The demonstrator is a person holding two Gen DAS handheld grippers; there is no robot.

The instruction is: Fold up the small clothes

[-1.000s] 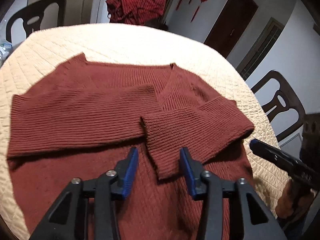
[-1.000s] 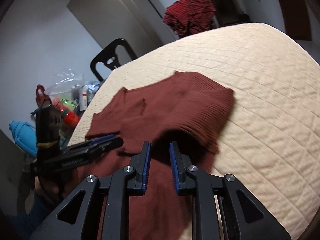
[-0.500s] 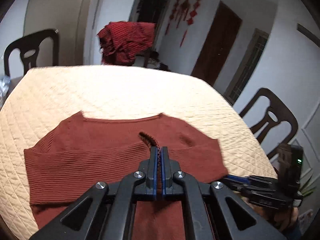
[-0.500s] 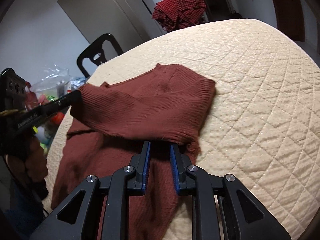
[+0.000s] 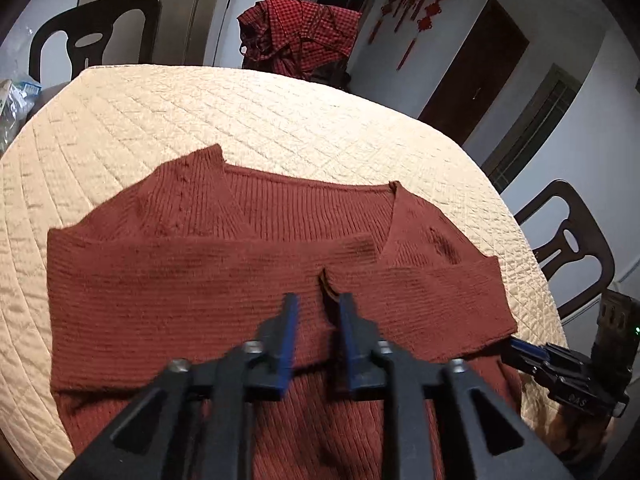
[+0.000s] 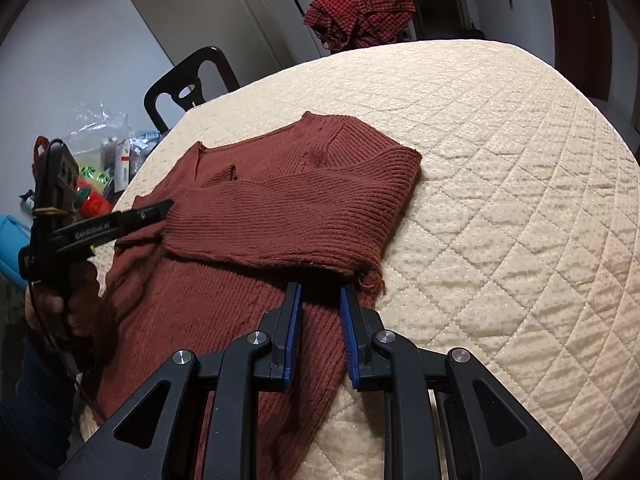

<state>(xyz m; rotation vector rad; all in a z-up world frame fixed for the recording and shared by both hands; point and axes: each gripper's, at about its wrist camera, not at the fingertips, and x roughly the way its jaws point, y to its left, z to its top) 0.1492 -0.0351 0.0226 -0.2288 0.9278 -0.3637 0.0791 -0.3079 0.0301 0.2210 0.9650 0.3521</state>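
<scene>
While your left gripper (image 5: 316,300) hovers with fingers narrowly parted and empty over the cuffs, the rust-red sweater (image 5: 248,268) lies flat across the middle of the frame on the quilted surface (image 5: 240,120), both sleeves folded across its chest. Your right gripper (image 6: 320,290), fingers narrowly apart and empty, sits at the folded sleeve's lower edge.
</scene>
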